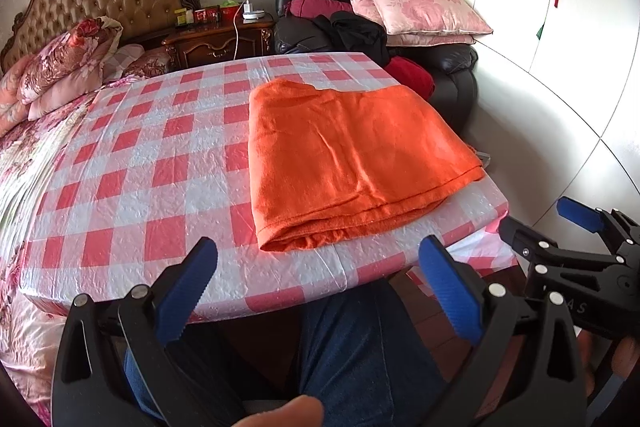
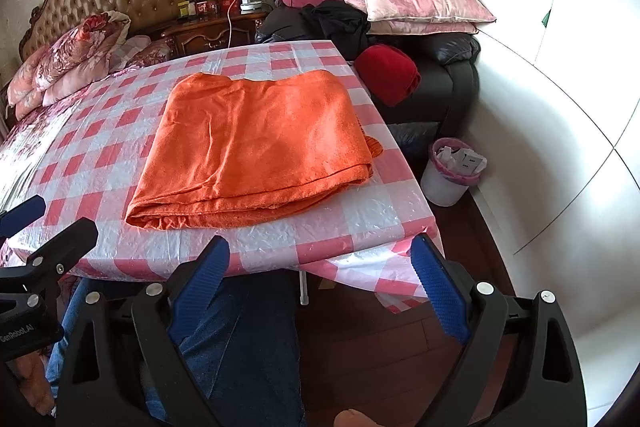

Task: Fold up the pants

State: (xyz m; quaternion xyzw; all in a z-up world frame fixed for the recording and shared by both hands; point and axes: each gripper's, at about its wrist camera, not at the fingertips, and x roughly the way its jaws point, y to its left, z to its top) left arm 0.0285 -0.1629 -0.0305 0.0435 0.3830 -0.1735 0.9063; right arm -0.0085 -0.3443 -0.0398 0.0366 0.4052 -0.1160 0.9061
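Pants: the orange pants [image 1: 352, 163] are lying folded into a thick, flat rectangle on the worktop [image 1: 160, 163], on its checked plastic cover, toward the near right corner.
Layers: several stacked edges are showing along the near side [image 2: 224, 215], so the folding is looking largely done — perhaps one more fold or a tidy-up is remaining, by my judgement.
Left tongs: the left tongs [image 1: 320, 291] are hovering just off the near worktop edge, spread wide and holding nothing.
Right tongs: the right tongs [image 2: 320, 287] are also hanging spread and empty, off the near right corner, not touching the cloth.
Direction: the pants are lying straight ahead of both tongs and slightly up, their thick near edge facing them.
Long axis: the bundle is looking about as deep as it is wide, so I cannot tell which way it is running.
Nearer hand: the right tongs are sitting more squarely in front of the bundle — the left is facing its left near corner.
Next move: it is likely calling for both to reach forward to the near edge.
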